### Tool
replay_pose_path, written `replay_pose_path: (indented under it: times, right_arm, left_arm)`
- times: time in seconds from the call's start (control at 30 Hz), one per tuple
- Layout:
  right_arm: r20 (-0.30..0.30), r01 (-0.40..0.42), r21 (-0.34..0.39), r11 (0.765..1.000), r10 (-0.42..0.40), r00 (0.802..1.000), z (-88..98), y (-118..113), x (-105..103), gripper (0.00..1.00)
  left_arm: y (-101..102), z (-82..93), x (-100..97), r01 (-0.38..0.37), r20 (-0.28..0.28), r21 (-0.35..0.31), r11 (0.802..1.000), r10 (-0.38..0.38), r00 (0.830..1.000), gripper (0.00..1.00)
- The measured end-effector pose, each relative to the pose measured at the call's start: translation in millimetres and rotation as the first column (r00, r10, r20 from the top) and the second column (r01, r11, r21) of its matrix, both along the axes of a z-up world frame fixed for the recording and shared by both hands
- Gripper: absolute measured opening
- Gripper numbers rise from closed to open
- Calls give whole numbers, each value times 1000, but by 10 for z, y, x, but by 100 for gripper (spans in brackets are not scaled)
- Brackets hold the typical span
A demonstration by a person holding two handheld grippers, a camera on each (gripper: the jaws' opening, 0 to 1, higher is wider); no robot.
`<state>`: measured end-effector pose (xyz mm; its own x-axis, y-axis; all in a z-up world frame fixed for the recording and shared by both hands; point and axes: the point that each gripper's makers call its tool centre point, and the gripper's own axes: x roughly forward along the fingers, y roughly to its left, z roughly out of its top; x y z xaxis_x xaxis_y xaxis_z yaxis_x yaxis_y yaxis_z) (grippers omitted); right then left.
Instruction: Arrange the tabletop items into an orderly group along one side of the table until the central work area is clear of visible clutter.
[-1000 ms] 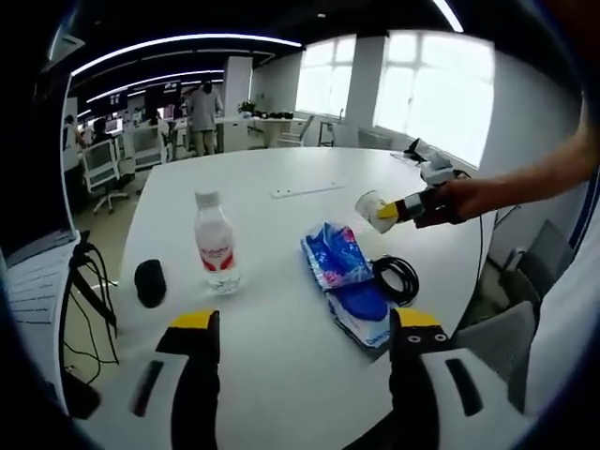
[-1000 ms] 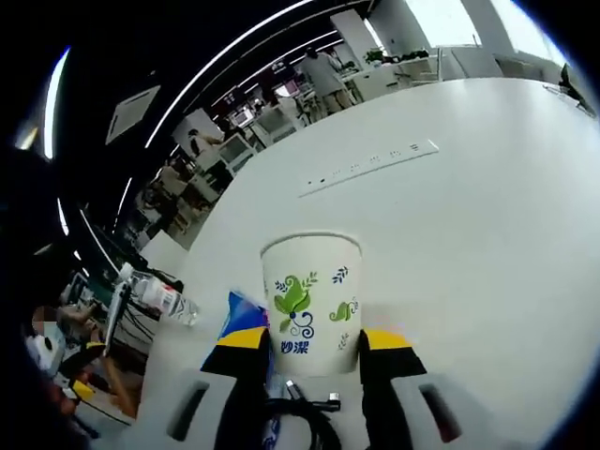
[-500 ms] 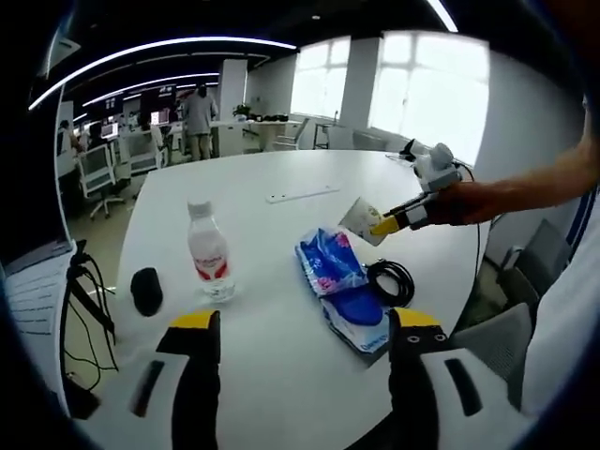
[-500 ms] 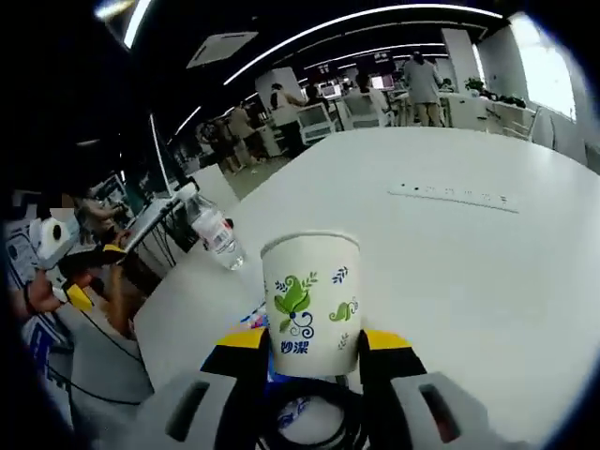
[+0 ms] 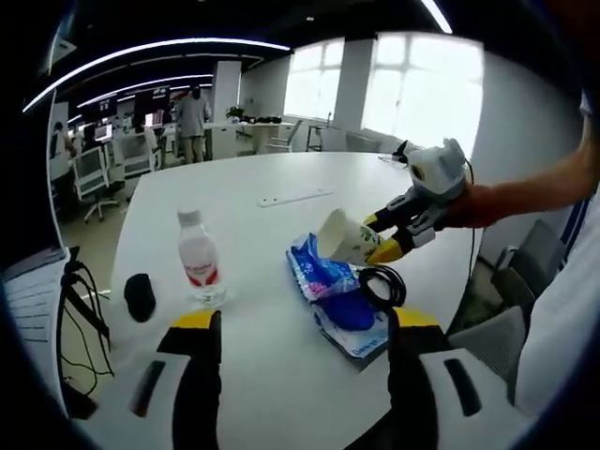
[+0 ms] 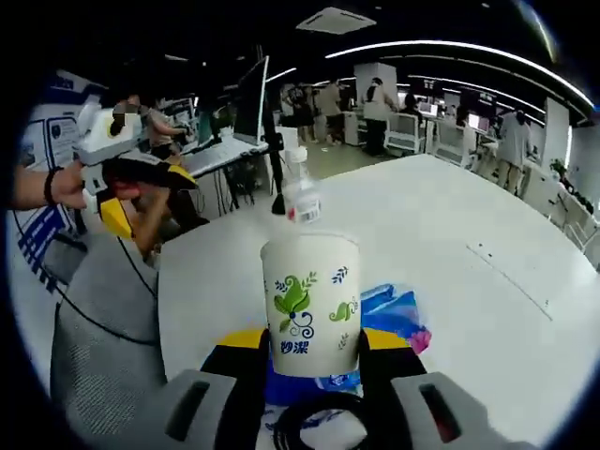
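Gripping paper cup [image 6: 310, 302], right tongs [image 6: 310, 349] apparently above blue packet [image 5: 330, 291].

An open-plan office under a dark ceiling [image 5: 141, 19] crossed by long curved strip lights [image 5: 159, 47], with tall bright windows [image 5: 412, 84] set in a pale wall at the far side. Rows of desks and white office chairs [image 5: 94, 173] stretch into the distance, where several people stand [image 6: 380, 103] among monitors [image 6: 251, 98]. In the foreground a large white round-edged table [image 6: 487, 375] spreads out, a grey mesh chair [image 6: 103, 347] pulled up beside it.
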<state>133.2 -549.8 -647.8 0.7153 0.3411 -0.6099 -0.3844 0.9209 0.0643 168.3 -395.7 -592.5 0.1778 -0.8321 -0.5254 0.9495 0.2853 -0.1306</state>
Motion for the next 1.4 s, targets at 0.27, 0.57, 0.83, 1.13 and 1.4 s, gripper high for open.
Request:
replay_pose_path:
  times: [0.27, 0.57, 0.83, 1.13, 1.4]
  right_arm:
    - [47, -141, -64, 988, 144, 988, 232, 430, -20, 37]
    - [57, -317, -215, 924, 336, 940, 330, 768, -27, 37]
    - [81, -389, -276, 879, 425, 902, 445, 1034, -20, 37]
    - [126, -406, -304, 862, 459, 879, 584, 1156, 7, 37]
    - [135, -418, -345, 841, 484, 864, 618, 1197, 18, 37]
  left_arm:
    - [-85, 61, -52, 26, 1, -10, 1000, -26, 1000, 72]
    - [-220, 111, -157, 64, -7, -32, 997, -64, 998, 68]
    - [-295, 146, -244, 96, -17, -48, 994, -97, 995, 60]
    - [-341, 184, -315, 115, -35, -77, 990, -118, 992, 40]
    - [-406, 243, -414, 138, -53, -114, 984, -145, 988, 17]
